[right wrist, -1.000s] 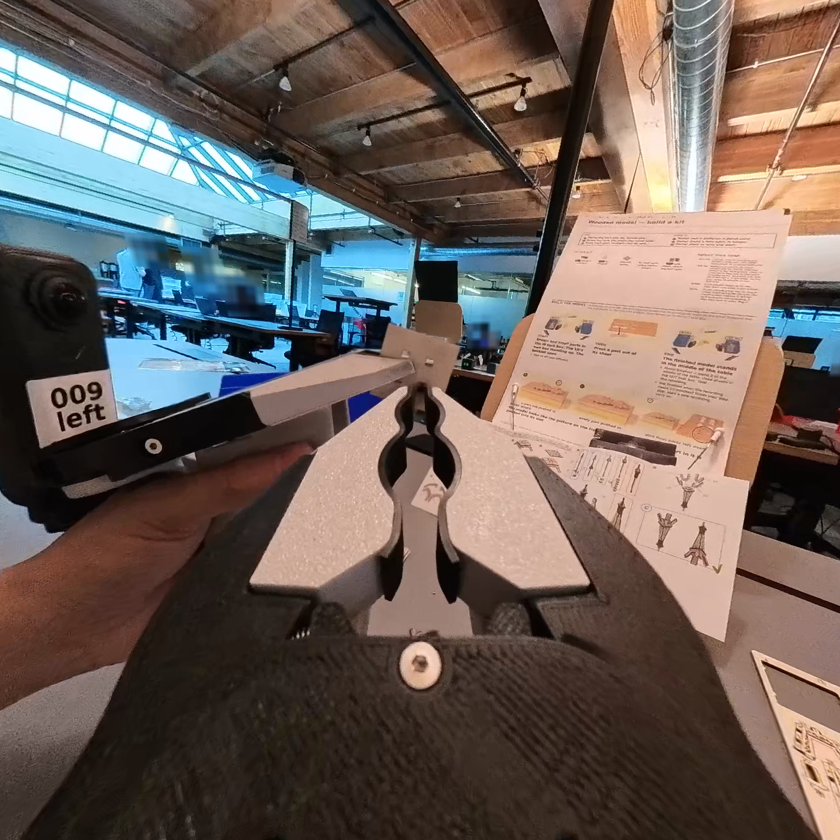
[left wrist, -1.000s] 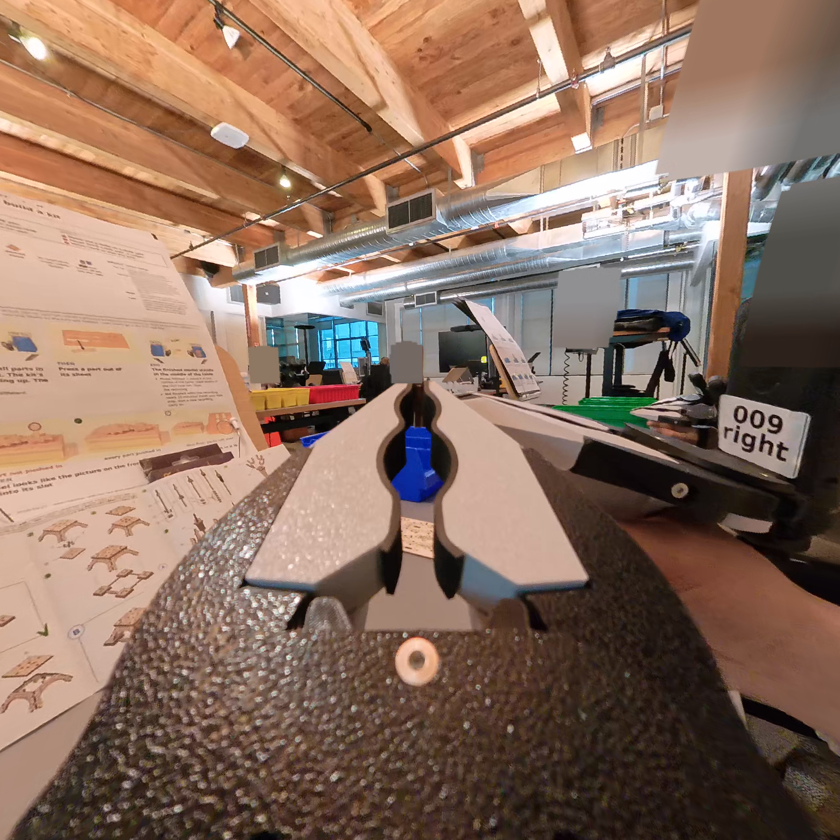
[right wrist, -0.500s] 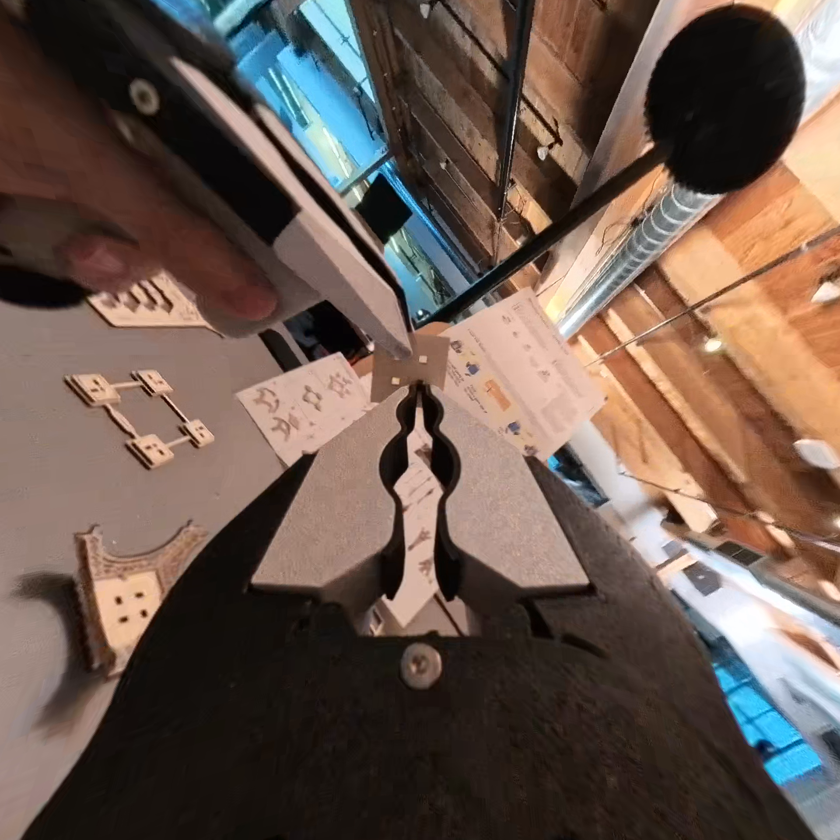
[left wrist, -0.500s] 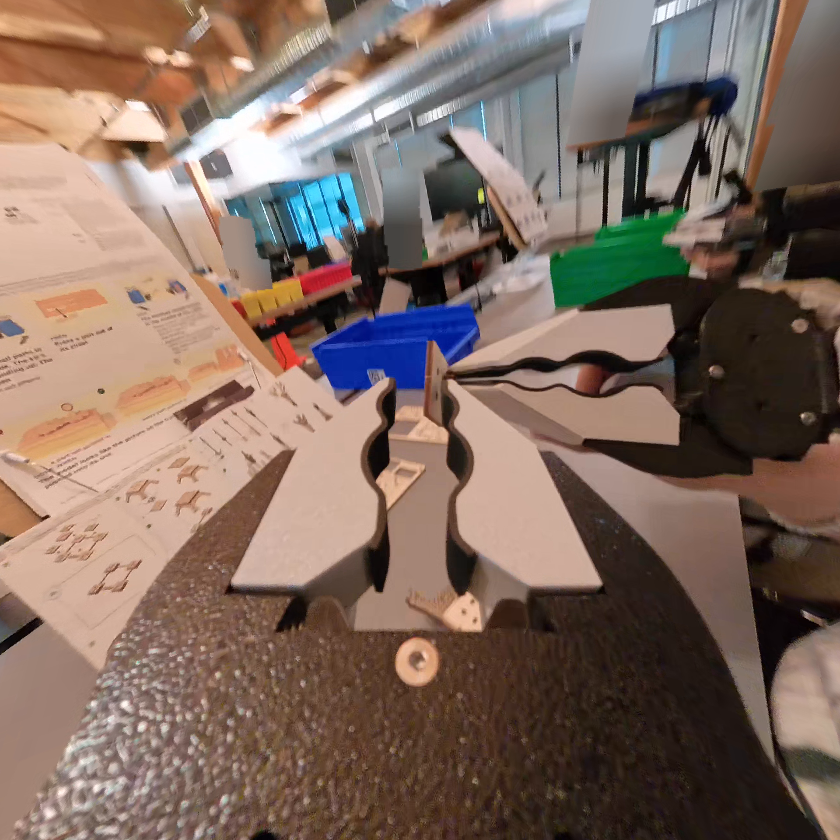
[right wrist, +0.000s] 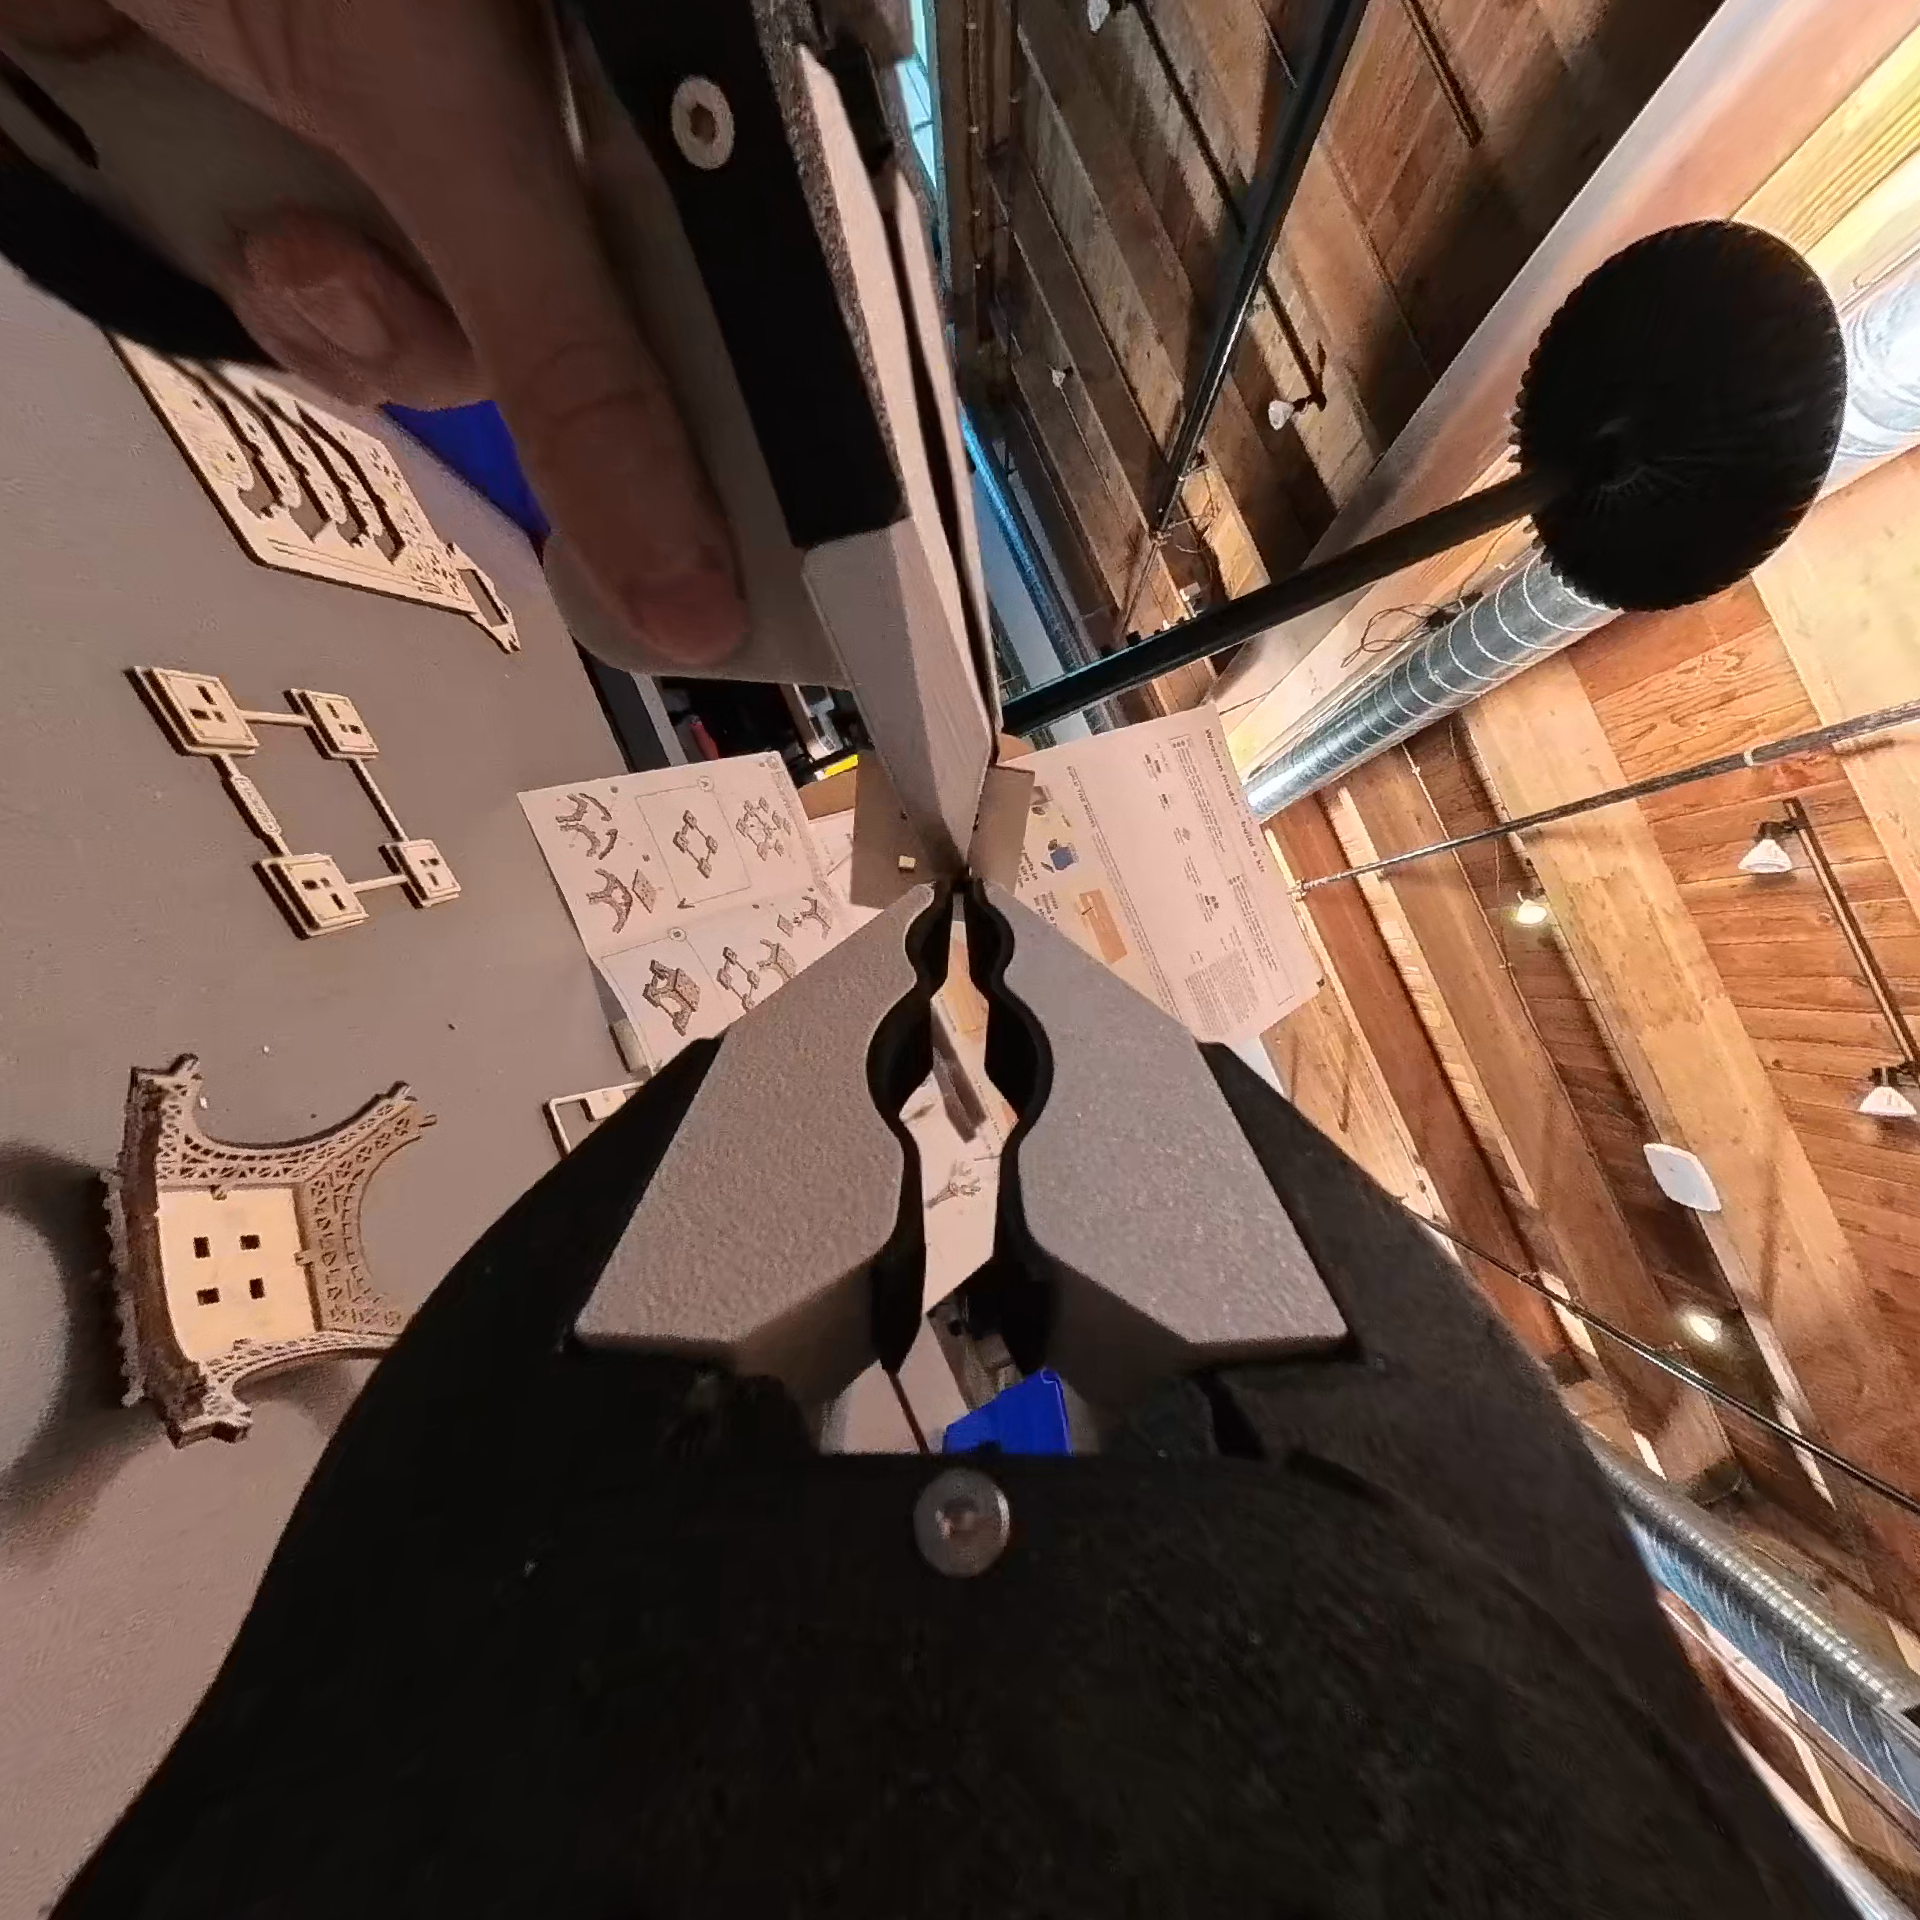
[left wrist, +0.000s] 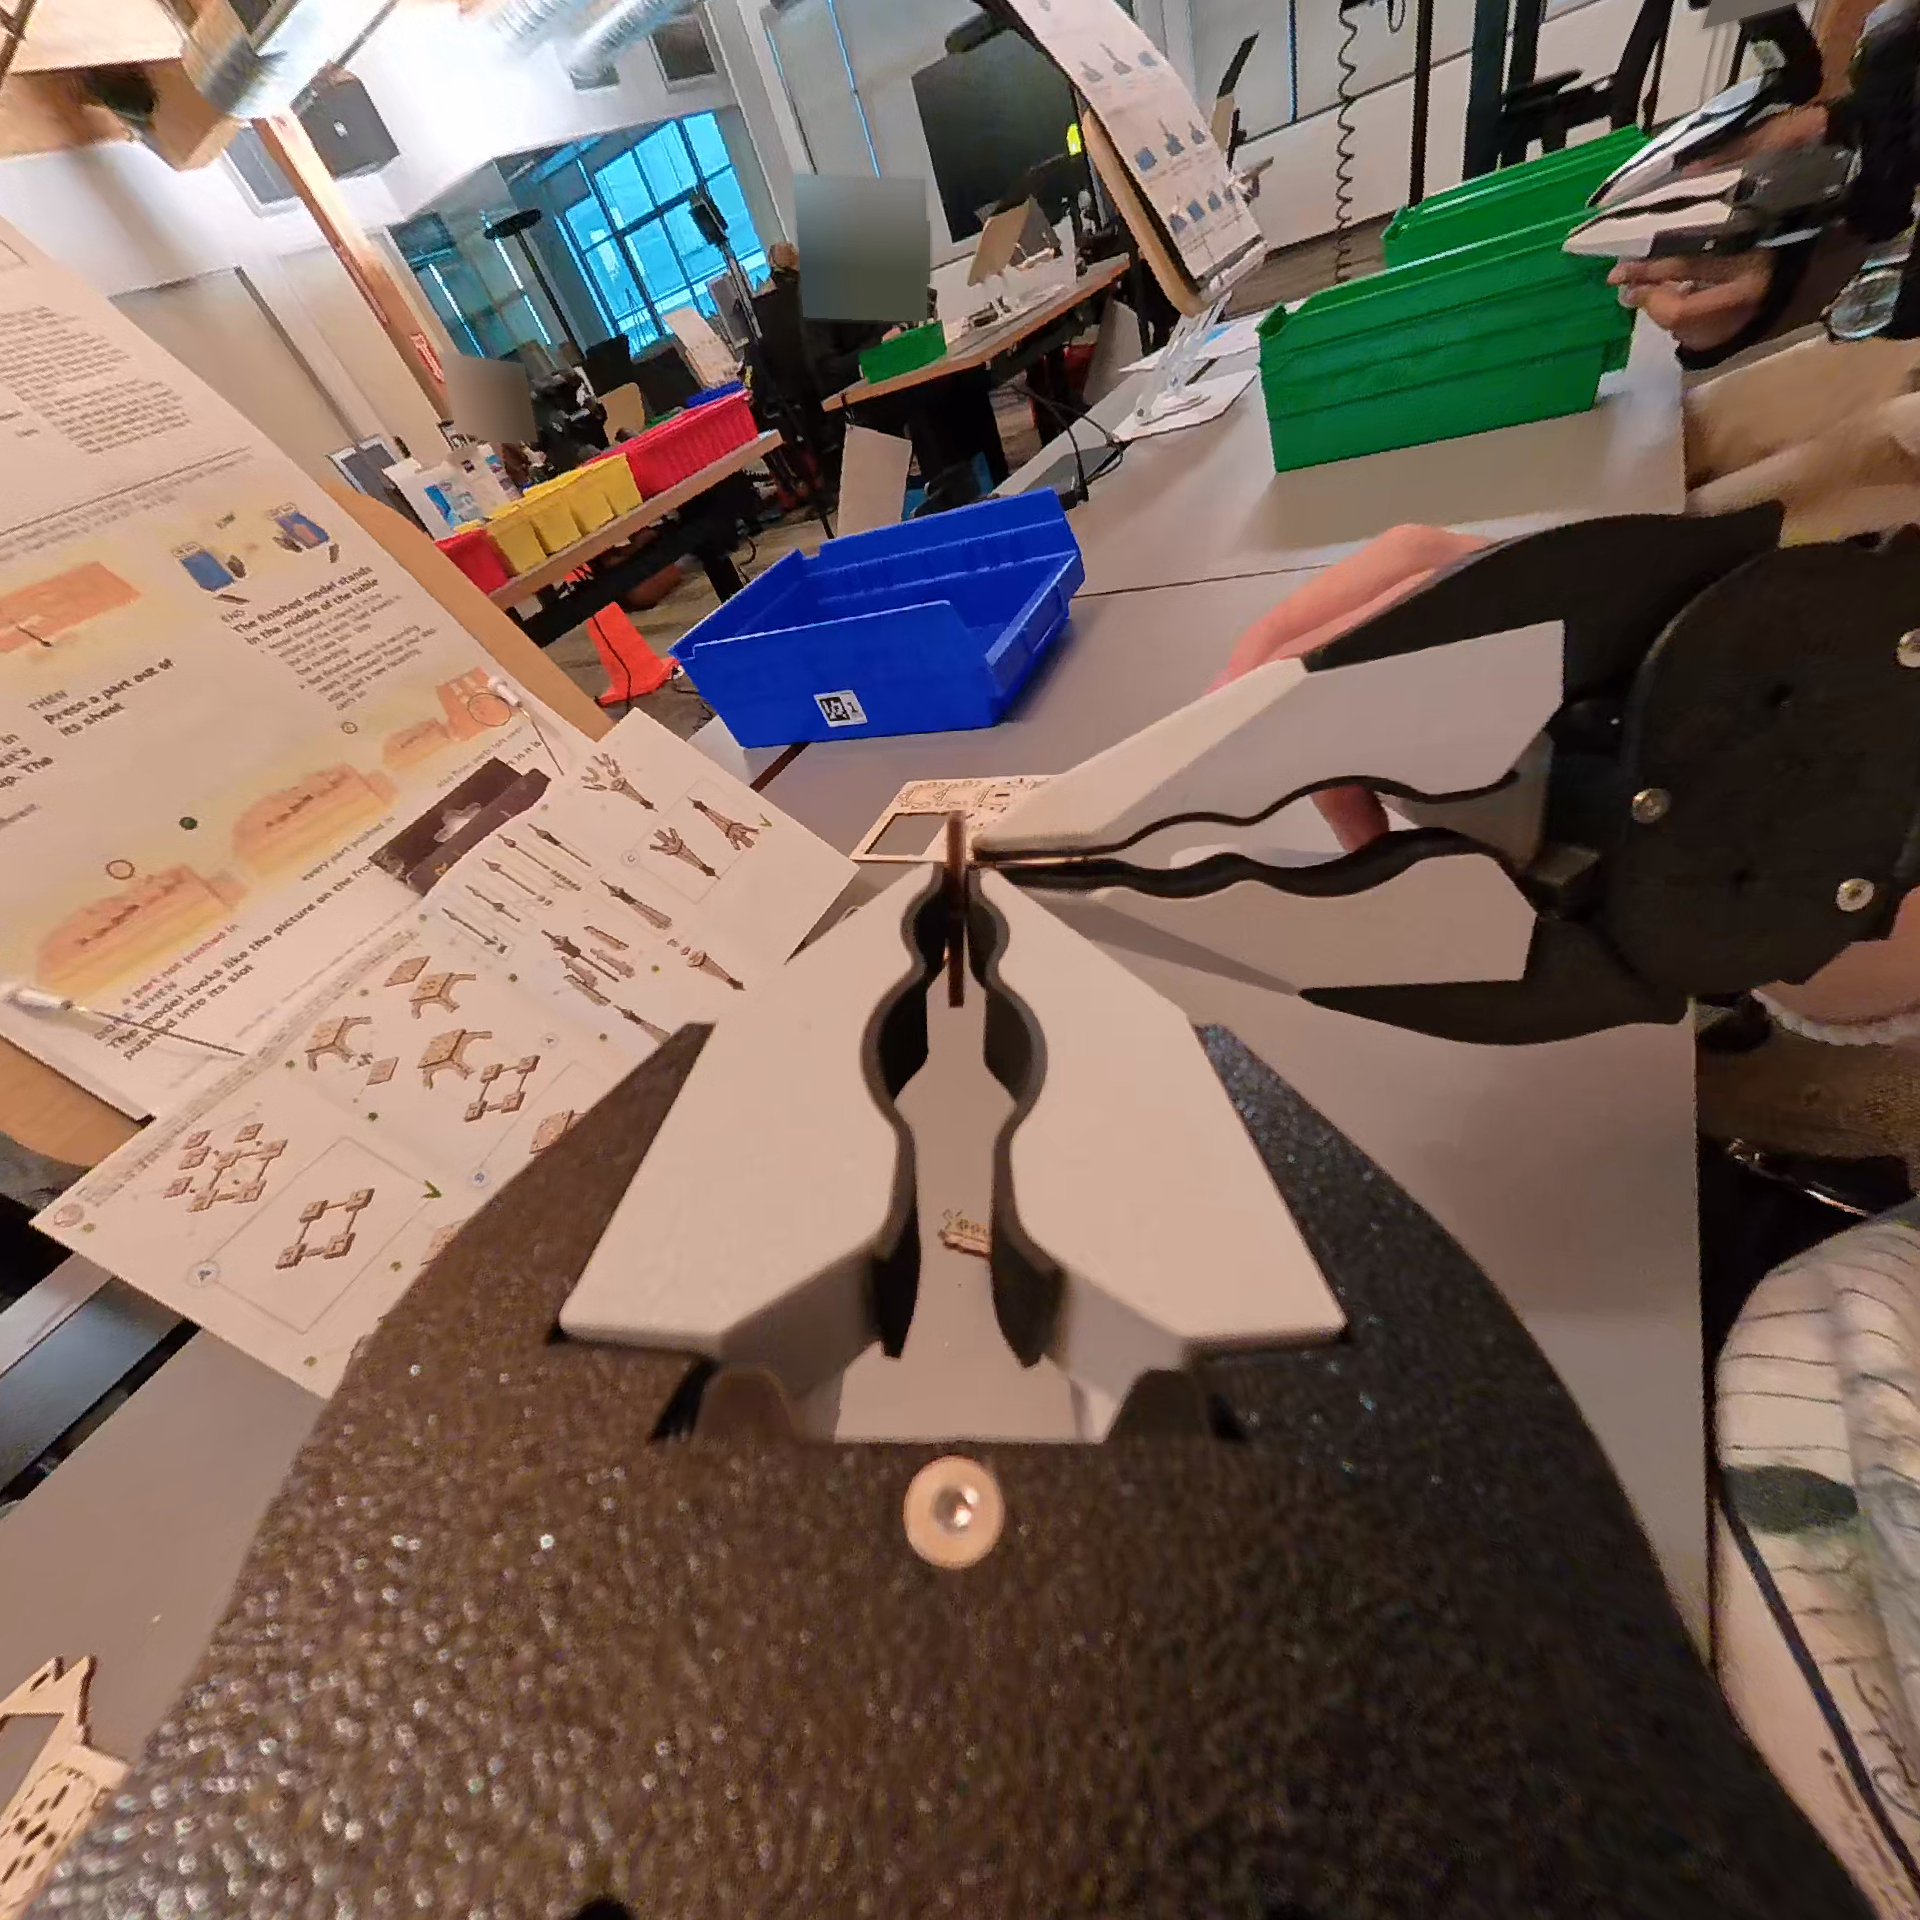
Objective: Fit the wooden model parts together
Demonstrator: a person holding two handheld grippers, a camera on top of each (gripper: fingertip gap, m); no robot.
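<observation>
A small square wooden plate (left wrist: 954, 935) hangs edge-on between my left gripper's (left wrist: 955, 881) tips, which are shut on it above the grey table (left wrist: 1403, 1091). My right gripper (left wrist: 980, 852) comes in from the right, shut, with its tips against the plate's side. In the right wrist view the plate (right wrist: 891, 844) faces me just above my right gripper (right wrist: 961, 885), and the left gripper (right wrist: 961, 831) reaches down from the top. A wooden tower base (right wrist: 244, 1247) and a square frame with four pads (right wrist: 296, 800) lie flat on the table (right wrist: 125, 987).
Instruction sheets (left wrist: 416, 987) lean on a board at the left. A blue bin (left wrist: 883, 655) stands behind, green bins (left wrist: 1444, 353) at the far right. A cut-out wooden sheet (left wrist: 935, 810) lies beyond the tips, and another sheet (right wrist: 312, 488) and a loose wooden part (left wrist: 42, 1787) lie nearby.
Both grippers tipped down from facing the ceiling toward the table. My left gripper was open half a second ago and has closed on the plate. The right gripper rolled onto its side.
</observation>
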